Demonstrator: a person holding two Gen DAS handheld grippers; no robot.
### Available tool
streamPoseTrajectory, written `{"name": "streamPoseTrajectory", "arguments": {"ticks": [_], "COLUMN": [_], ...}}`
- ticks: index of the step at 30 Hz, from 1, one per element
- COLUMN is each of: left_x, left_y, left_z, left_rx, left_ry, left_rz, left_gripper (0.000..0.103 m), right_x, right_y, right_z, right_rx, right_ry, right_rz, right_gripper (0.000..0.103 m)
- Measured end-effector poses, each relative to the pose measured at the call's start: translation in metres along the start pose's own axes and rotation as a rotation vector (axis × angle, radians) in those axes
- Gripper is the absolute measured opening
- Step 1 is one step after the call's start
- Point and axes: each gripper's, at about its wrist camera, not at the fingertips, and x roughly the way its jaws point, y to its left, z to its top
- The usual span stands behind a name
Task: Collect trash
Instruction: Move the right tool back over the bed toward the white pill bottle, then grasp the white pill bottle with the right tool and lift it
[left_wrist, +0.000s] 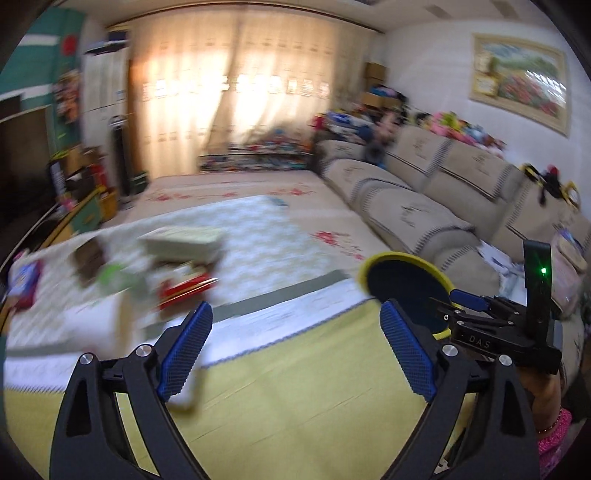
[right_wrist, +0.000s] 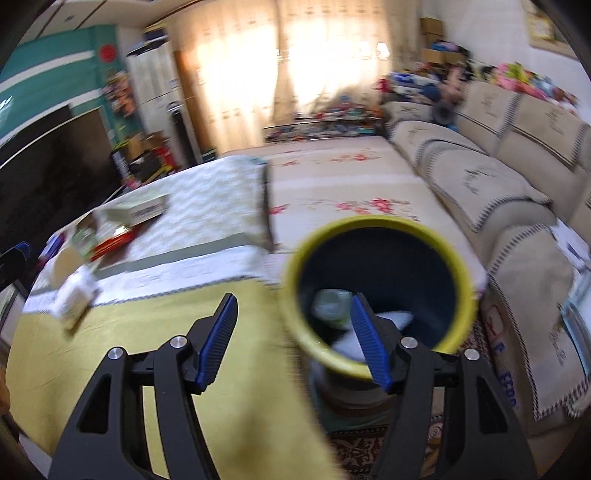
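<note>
A round bin (right_wrist: 458, 295) with a yellow rim and dark blue inside stands just off the table's right edge; a pale green wad (right_wrist: 330, 302) and white paper (right_wrist: 393, 319) lie in it. My right gripper (right_wrist: 293, 297) is open over its near rim, the right finger inside the bin, the left over the yellow-green tablecloth (right_wrist: 147, 332). In the left wrist view the bin (left_wrist: 402, 284) is ahead to the right, with the right gripper (left_wrist: 476, 301) at it. My left gripper (left_wrist: 295, 308) stands wide open above the cloth, holding nothing. A white scrap (right_wrist: 75, 295) lies on the table, by my left finger (left_wrist: 186, 350).
Further back on the table lie a flat box (left_wrist: 184, 240), a red packet (left_wrist: 184, 288) and other blurred packets. A beige sofa (left_wrist: 424, 221) runs along the right. A dark screen (right_wrist: 48, 166) stands at left. A hand with a pink sleeve (left_wrist: 554, 432) holds the right gripper.
</note>
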Motion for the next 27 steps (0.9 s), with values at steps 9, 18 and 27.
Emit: {"name": "streamPoseTrajectory", "arguments": {"ticks": [9, 18, 27], "left_x": [-0.096, -0.127, -0.106], "left_y": [0.133, 0.183, 0.164], "left_z": [-0.060, -0.096, -0.088], "left_rx": [-0.256, -0.353, -0.342], "left_ry": [-0.066, -0.073, -0.048], "left_rz": [0.227, 0.275, 0.228], "left_gripper": [0.091, 0.091, 0.091], "right_x": [0.013, 0.042, 0.071], "right_y": [0.148, 0.242, 0.262], "right_z": [-0.011, -0.016, -0.014], "right_rx": [-0.229, -0.304, -0.267], "right_ry": [0.038, 0.127, 0.209], "right_rz": [0.203, 0.265, 0.257], "right_gripper": [0.061, 0.063, 0.066]}}
